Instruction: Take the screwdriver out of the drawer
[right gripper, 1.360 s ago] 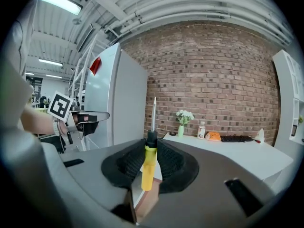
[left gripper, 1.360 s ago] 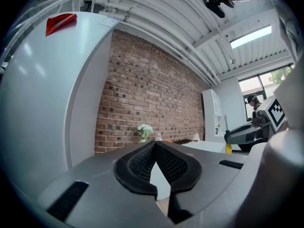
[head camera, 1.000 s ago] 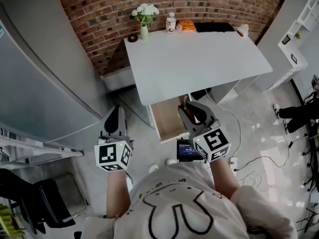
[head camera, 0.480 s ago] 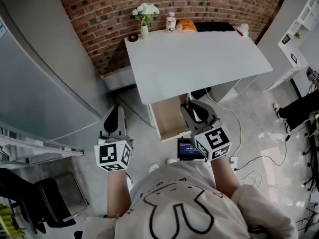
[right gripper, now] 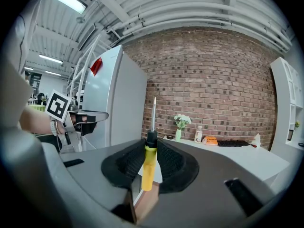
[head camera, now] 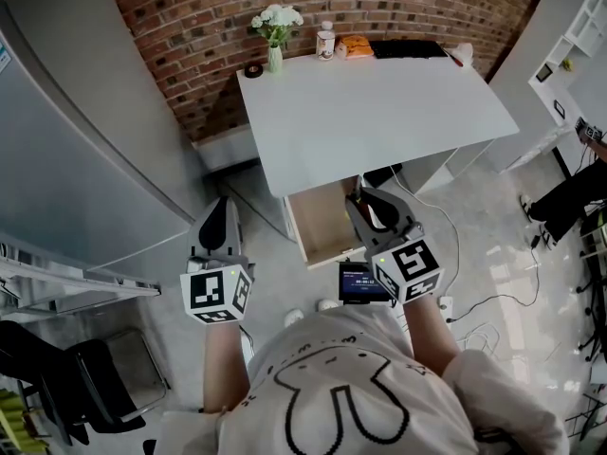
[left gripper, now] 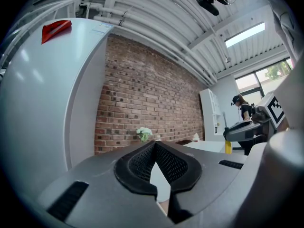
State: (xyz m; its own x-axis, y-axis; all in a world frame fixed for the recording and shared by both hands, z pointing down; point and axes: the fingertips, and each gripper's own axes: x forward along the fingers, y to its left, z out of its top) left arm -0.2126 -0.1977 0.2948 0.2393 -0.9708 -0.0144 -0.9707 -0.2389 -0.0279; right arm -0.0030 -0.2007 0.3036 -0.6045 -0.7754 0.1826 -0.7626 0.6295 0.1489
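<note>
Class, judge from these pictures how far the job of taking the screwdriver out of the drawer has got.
Done: the drawer stands open under the table, and the screwdriver is clamped upright by its yellow handle in the right gripper. In hand: holding it up near the drawer. Left: probably carrying it clear and setting it down. The left gripper is shut, empty.

A vase of flowers stands on the white table.
</note>
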